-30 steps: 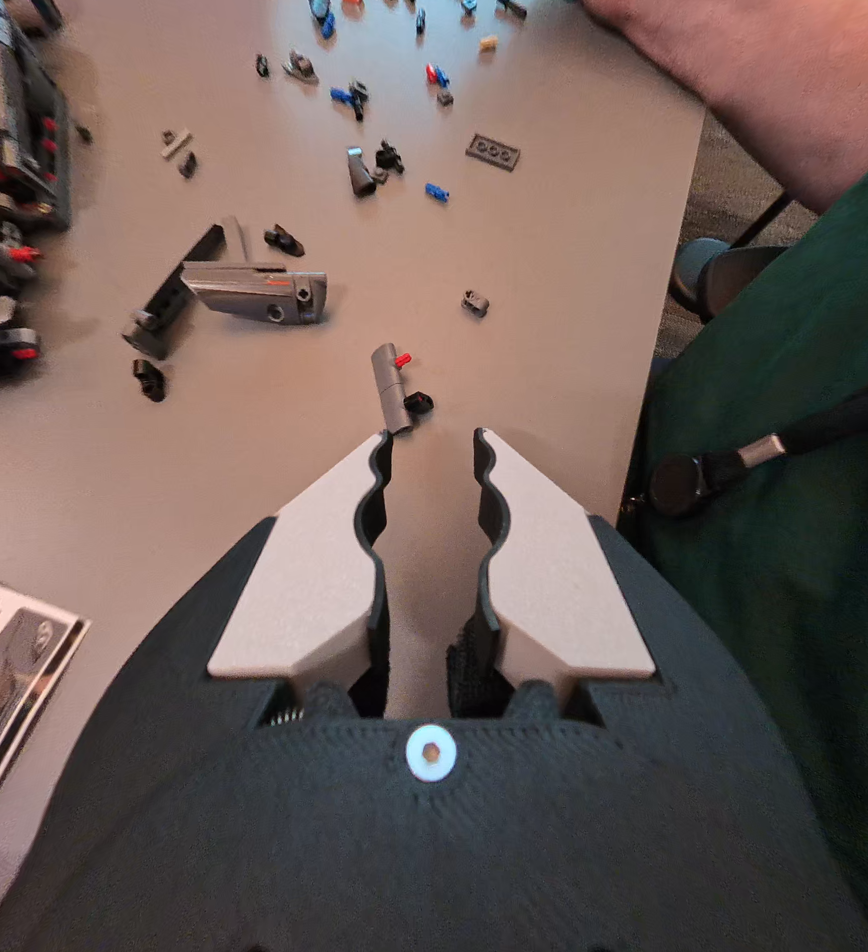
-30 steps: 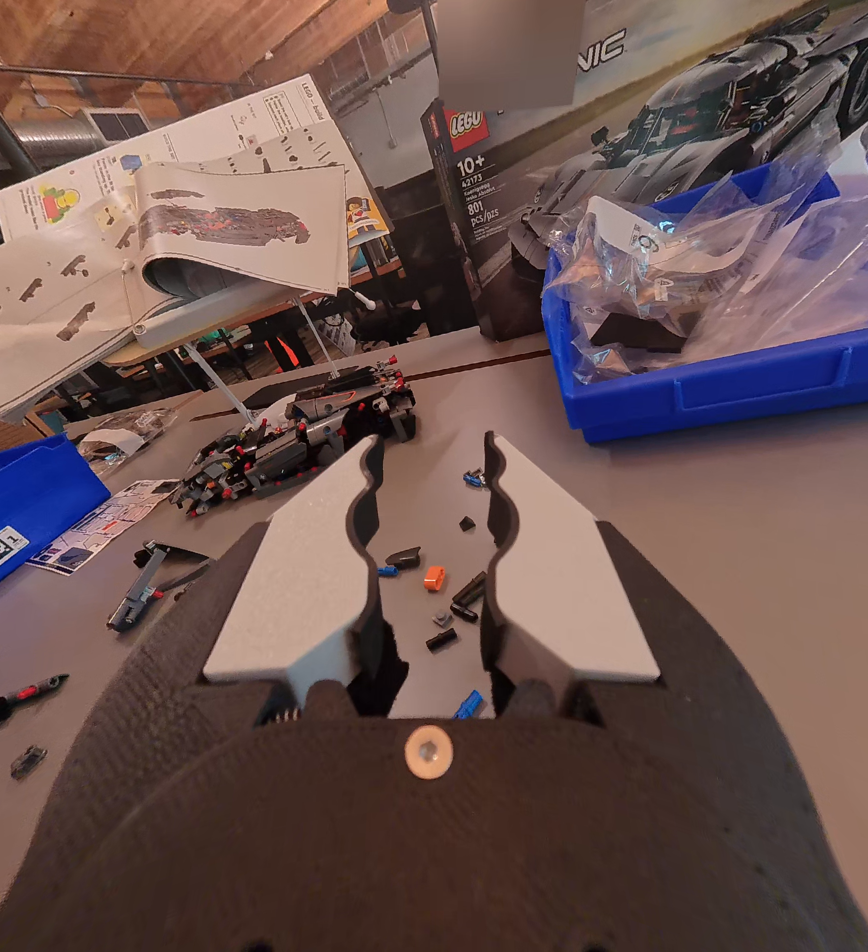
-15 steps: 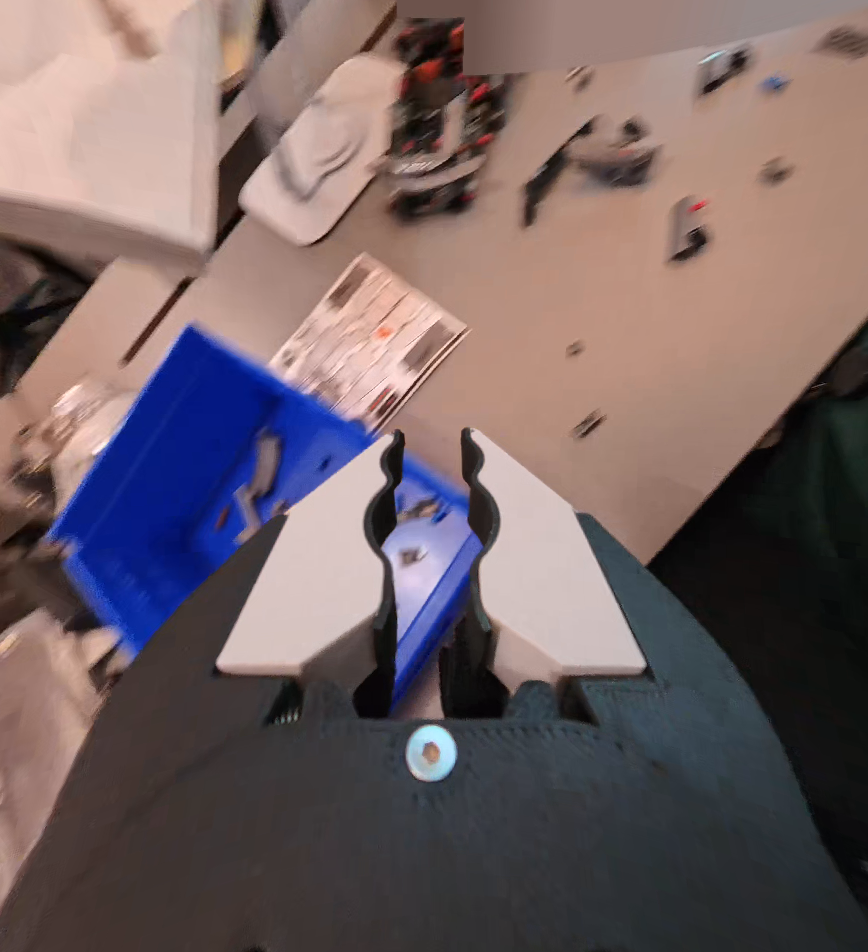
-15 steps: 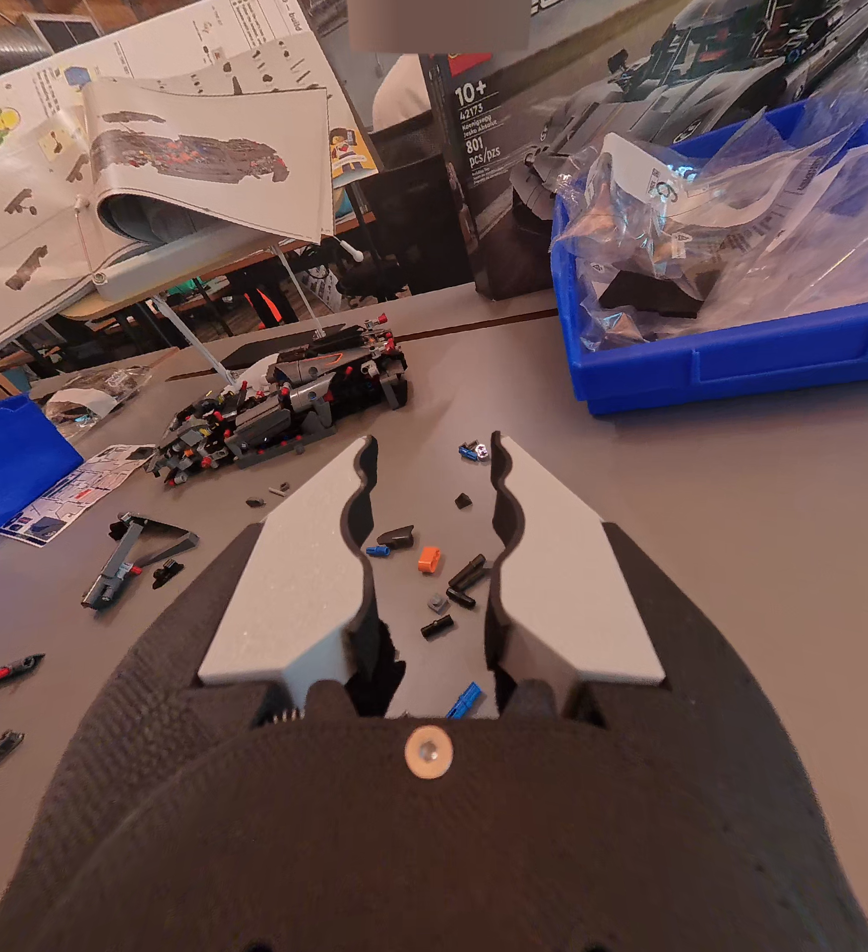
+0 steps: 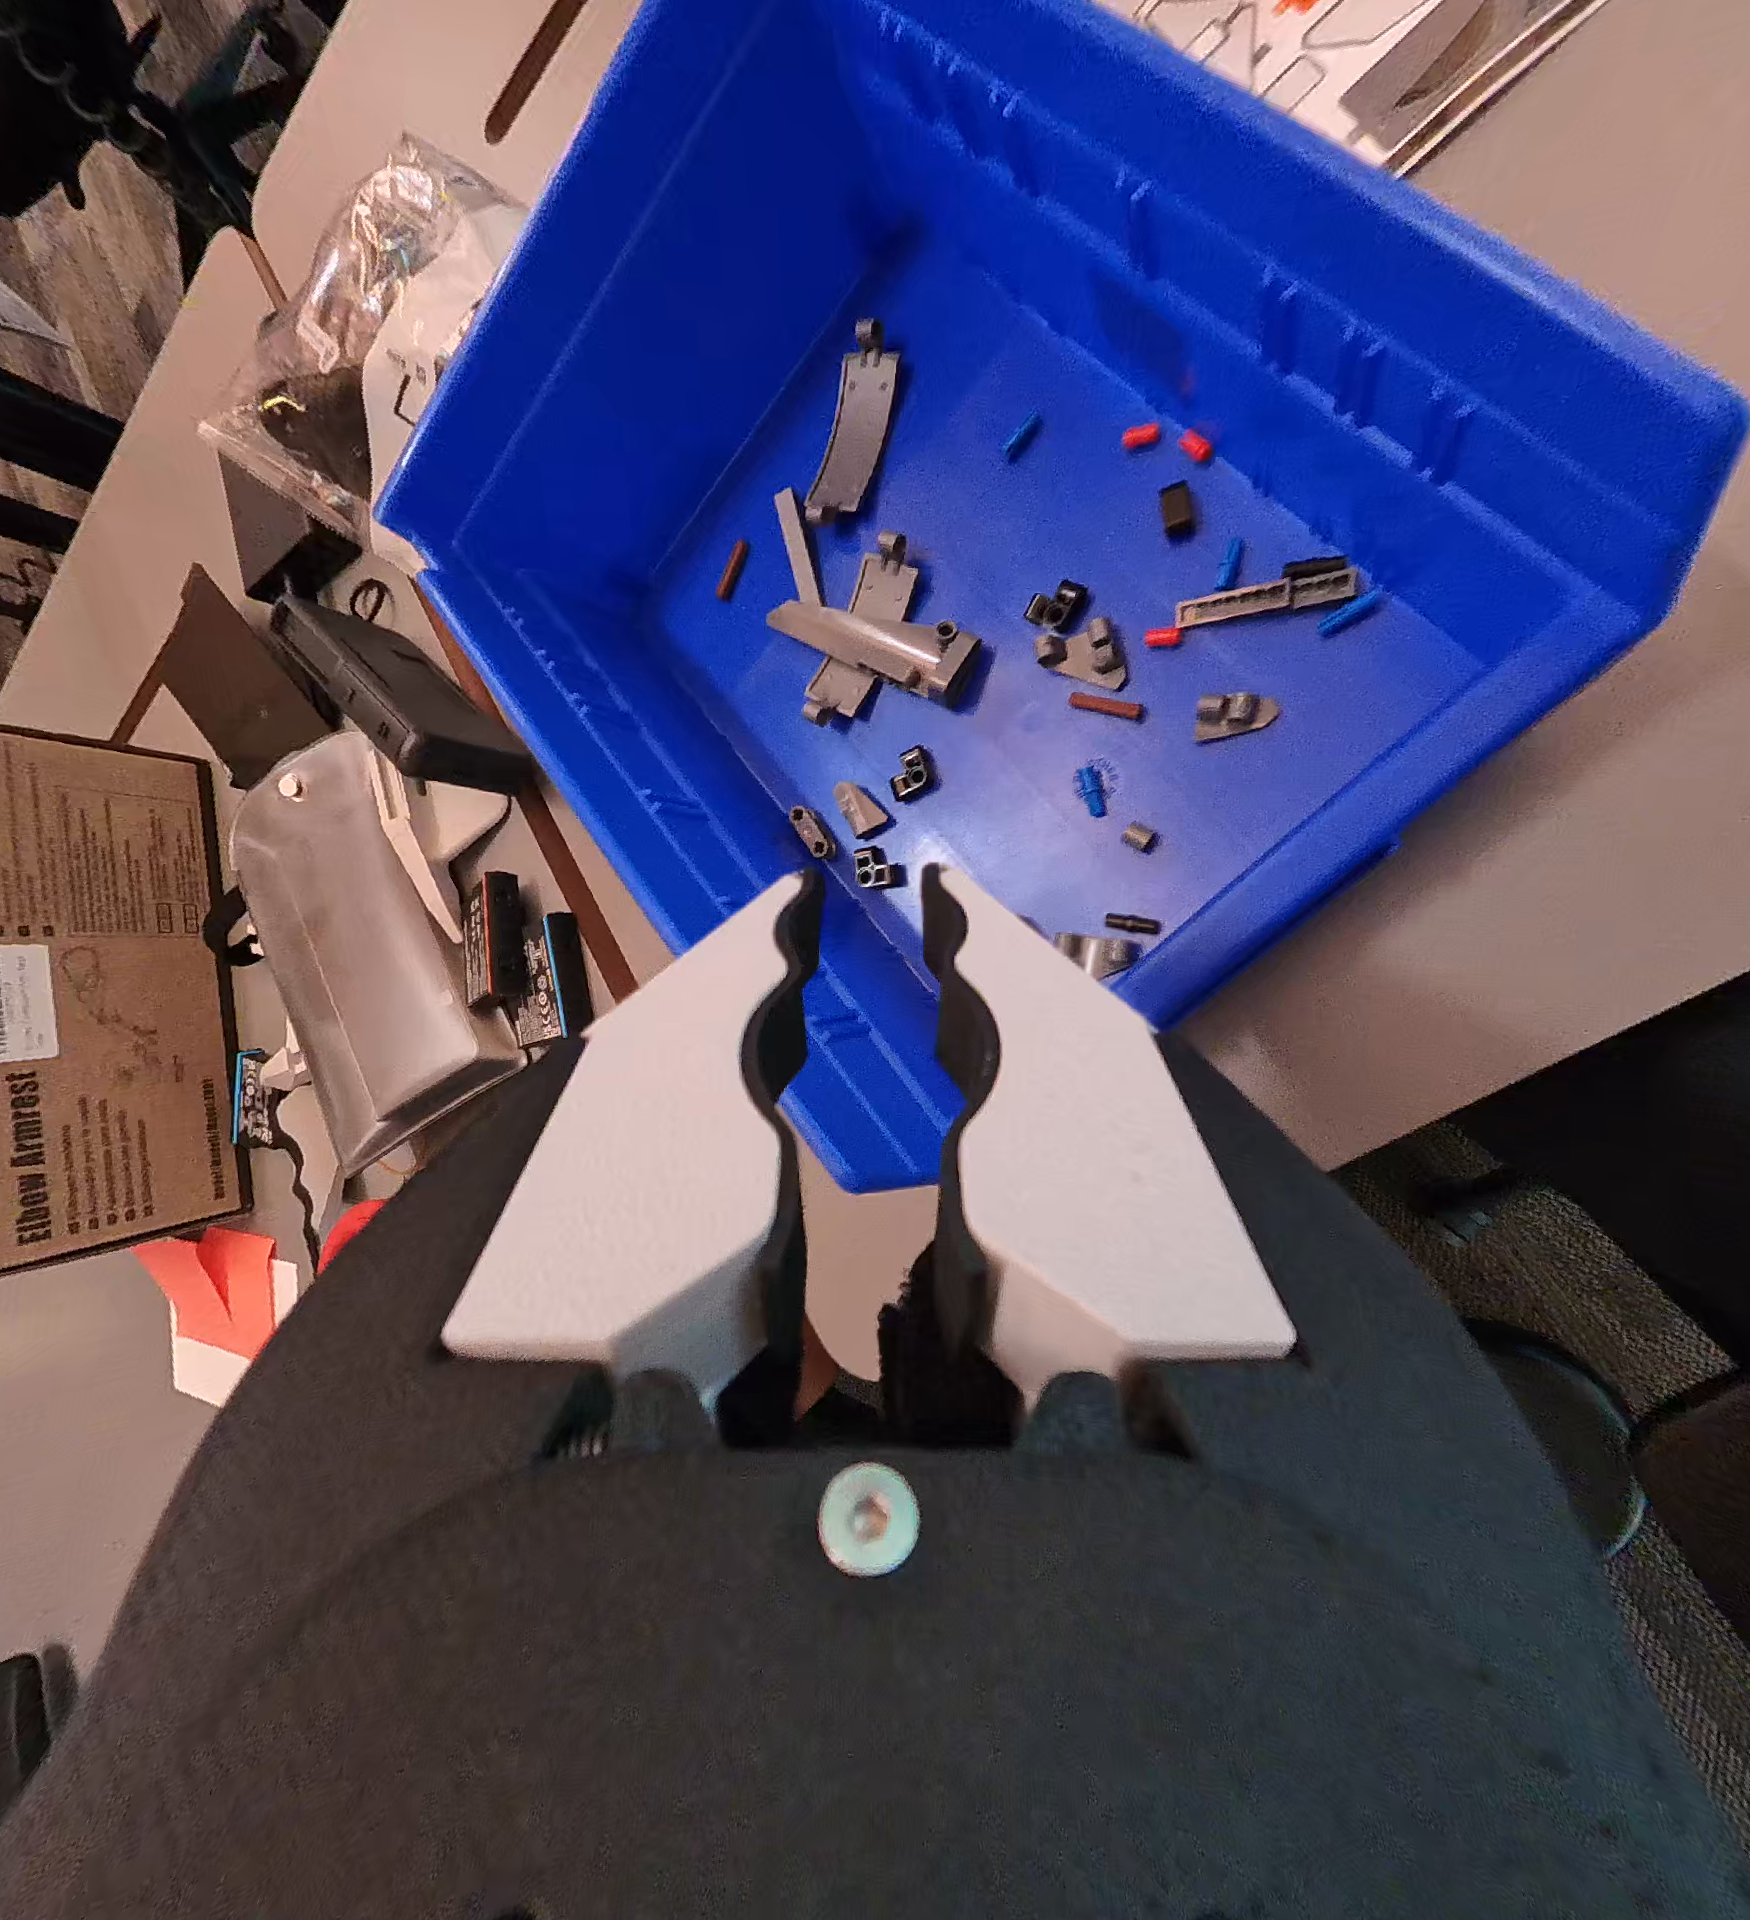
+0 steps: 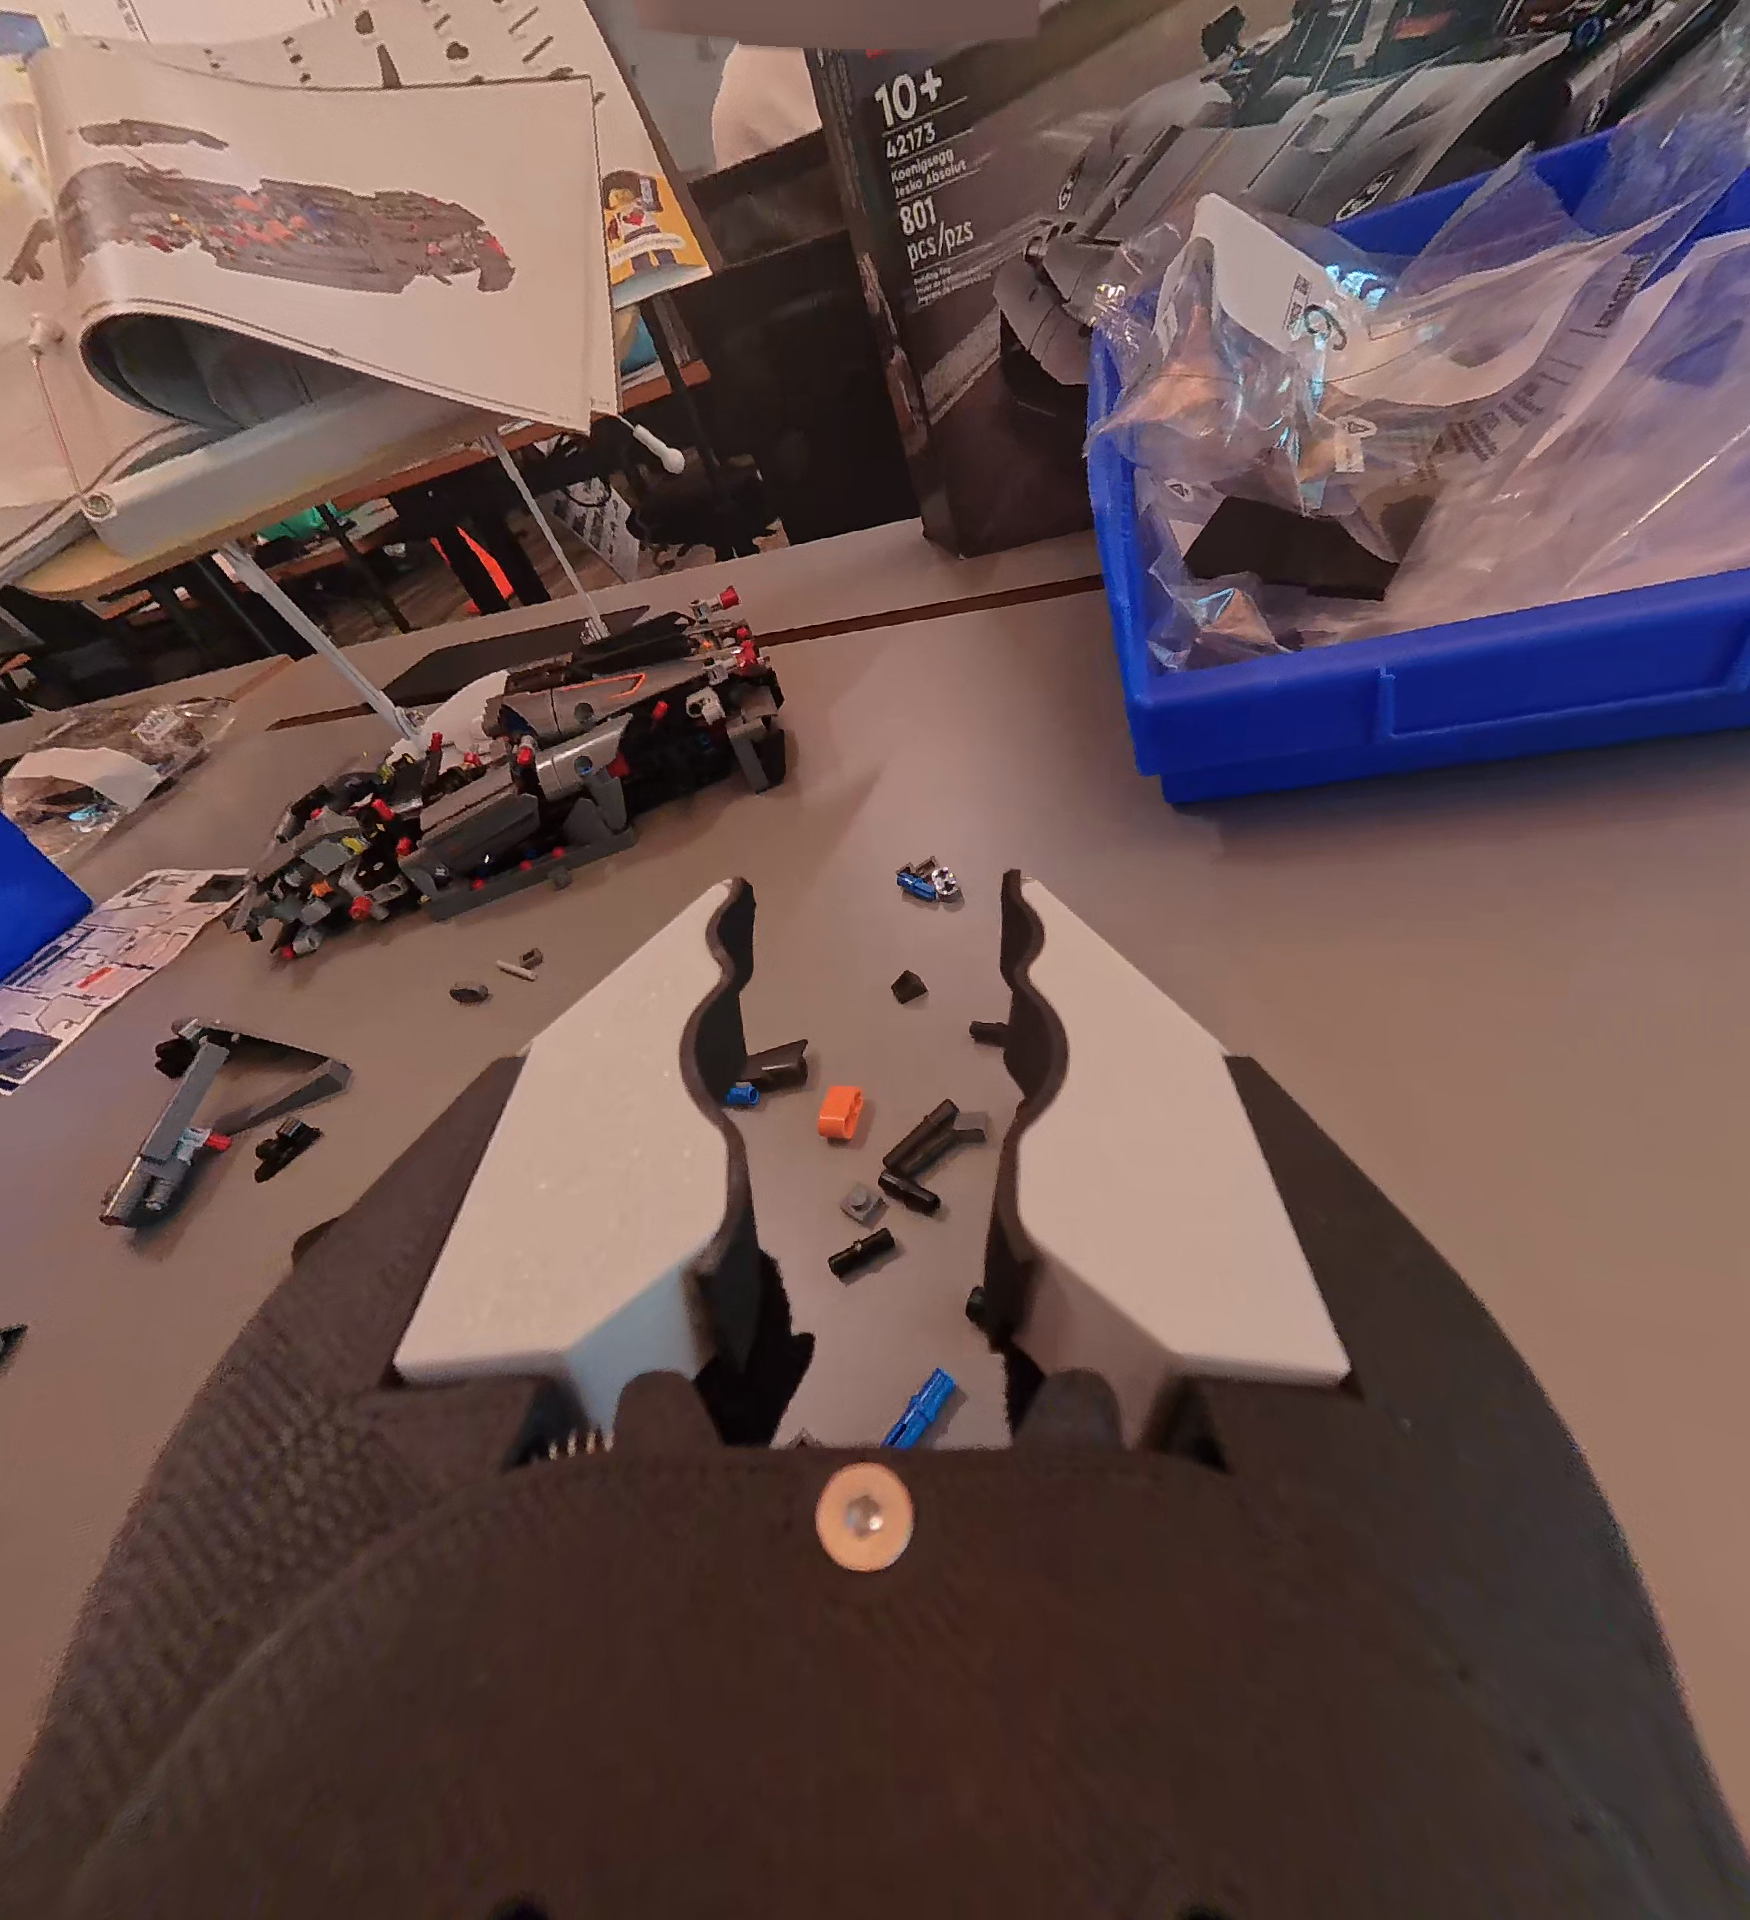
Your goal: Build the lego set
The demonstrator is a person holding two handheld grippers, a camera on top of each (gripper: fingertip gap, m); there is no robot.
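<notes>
Overhead, left tool (image 5: 869, 891) angled into blue bin (image 5: 1619, 457) (jaws parted, empty).

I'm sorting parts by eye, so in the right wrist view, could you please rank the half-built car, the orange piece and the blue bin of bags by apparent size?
1. blue bin of bags
2. half-built car
3. orange piece, clearly smallest though nearest the camera

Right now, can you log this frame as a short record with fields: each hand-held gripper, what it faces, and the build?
left hand-held gripper: open, empty, over the near corner of the blue bin
bin contents: loose grey, black, red and blue pieces
right hand-held gripper: open, empty, above the table
under it: orange piece, black pins
build: partly assembled car on the table, untouched
</notes>
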